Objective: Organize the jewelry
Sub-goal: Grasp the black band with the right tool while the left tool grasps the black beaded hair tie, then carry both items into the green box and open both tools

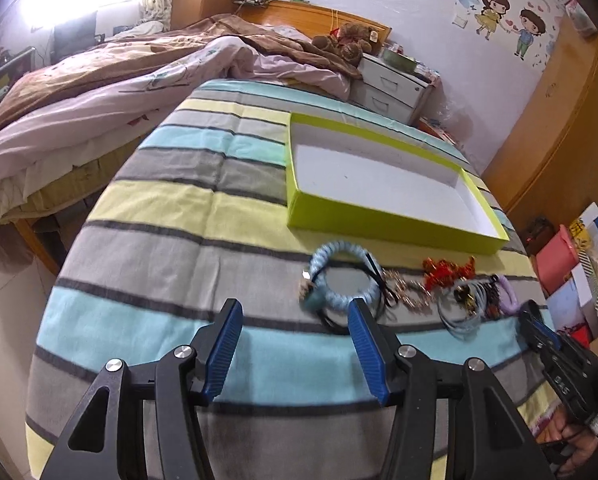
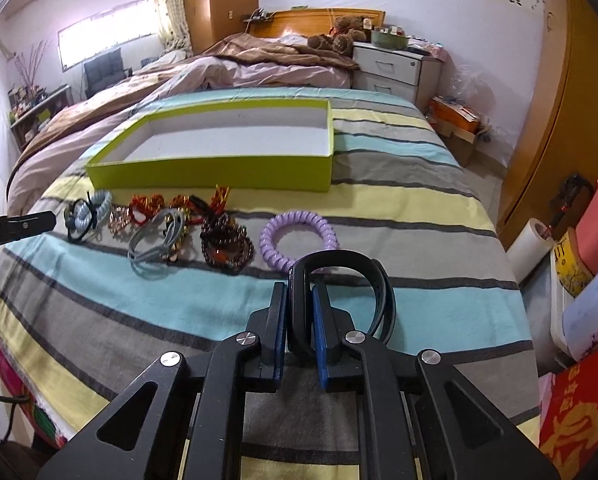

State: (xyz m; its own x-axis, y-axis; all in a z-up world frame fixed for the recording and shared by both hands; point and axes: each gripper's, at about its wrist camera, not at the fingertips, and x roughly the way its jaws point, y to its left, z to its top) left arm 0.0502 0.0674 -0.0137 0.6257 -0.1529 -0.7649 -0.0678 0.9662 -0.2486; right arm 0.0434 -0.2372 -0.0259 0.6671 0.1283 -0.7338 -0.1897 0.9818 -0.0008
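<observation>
A shallow lime-green box (image 1: 379,226) (image 2: 219,172) with a white inside lies empty on the striped bedspread. In front of it lies a row of jewelry: a light blue braided bracelet (image 1: 345,270) (image 2: 93,206), red and gold pieces (image 1: 447,270) (image 2: 147,204), grey-blue cords (image 2: 155,244), a dark bead bracelet (image 2: 227,246) and a purple spiral band (image 2: 297,240). My left gripper (image 1: 295,320) is open and empty just before the blue bracelet. My right gripper (image 2: 301,292) is shut on a black wristband (image 2: 379,292), held above the bedspread near the purple band.
A second bed with a rumpled pink and brown quilt (image 2: 219,64) lies beyond the box. A white nightstand (image 2: 395,68) stands at the back right. Boxes and bags (image 2: 579,280) crowd the floor on the right. The right gripper shows at the left wrist view's right edge (image 1: 547,340).
</observation>
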